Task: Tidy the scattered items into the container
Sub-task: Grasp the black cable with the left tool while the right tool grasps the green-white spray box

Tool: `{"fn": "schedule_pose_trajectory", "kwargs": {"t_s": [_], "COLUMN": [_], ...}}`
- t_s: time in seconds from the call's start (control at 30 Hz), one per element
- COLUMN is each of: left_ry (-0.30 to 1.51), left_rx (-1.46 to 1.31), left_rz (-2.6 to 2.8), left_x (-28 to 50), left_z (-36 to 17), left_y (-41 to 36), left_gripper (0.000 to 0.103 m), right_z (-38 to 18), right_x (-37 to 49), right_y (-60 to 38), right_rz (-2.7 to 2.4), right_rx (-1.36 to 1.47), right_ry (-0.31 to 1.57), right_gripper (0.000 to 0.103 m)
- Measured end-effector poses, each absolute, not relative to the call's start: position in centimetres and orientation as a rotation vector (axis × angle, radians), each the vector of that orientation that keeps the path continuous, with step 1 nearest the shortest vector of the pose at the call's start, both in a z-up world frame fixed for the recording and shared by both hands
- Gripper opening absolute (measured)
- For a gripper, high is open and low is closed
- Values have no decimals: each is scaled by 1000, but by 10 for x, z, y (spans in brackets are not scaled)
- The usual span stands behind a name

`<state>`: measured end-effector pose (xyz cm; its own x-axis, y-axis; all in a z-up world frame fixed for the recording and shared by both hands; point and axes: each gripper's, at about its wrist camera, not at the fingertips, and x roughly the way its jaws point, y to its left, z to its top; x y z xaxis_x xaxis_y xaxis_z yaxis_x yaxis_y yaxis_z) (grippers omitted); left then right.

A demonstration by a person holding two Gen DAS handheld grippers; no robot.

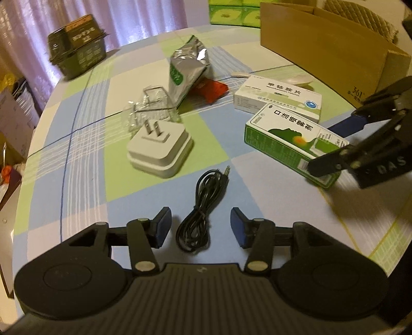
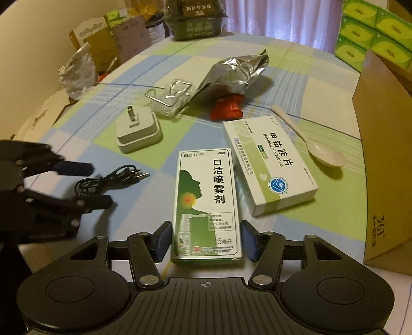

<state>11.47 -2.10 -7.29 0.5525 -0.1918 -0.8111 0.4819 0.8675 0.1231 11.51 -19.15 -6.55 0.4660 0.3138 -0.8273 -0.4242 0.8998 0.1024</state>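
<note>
Surface (image 2: 332, 103): checked cloth in pale blue, green and white, and it fills both views.
Curtain (image 2: 283, 18): lilac, hanging behind the far edge.
Tissue packs (image 2: 370, 33): green, stacked high at the far right.
Dark green tub (image 1: 78, 49): sitting at the far edge, label on top.
Beside the surface (image 2: 103, 38): cardboard boxes and a crumpled clear bag, off to the left.

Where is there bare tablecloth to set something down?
Free: the stretch between the white plug adapter and the dark green tub, and left of the black cable. Crowded: around the foil bag and medicine boxes beside the cardboard box.
</note>
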Motion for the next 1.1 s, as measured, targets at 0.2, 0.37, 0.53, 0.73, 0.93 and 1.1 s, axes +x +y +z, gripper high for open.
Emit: {"fn": "schedule_pose_trajectory", "kwargs": {"t_s": [0.2,0.37,0.53,0.73,0.93,1.1], "left_ry": [926,950,956,958,946,934], "left_rx": [368,313,258,240,228,228], "left_rz": [-434,-442,-415,-404,-404,-404], "left_x": [126,120,111,105,98,92], "left_z": [-73,-70,-68,-66,-58,-51], "left_y": [-23,-18,-11,-10,-16,-21], "left_gripper": [12,12,12,12,11,9], "right_z": [-63,-67,-74,-73,-54,-39], "right_x": [118,125,132,126,111,102], "right_y": [-188,-178,-173,-176,-187,-197], "right_rz": [478,496,488,450,424,400], "right_rx": [-132,-153,-177,-189,-139,-105], "right_ry": [956,953,963,958,926,901], "right_gripper": [75,75,74,58,58,58]}}
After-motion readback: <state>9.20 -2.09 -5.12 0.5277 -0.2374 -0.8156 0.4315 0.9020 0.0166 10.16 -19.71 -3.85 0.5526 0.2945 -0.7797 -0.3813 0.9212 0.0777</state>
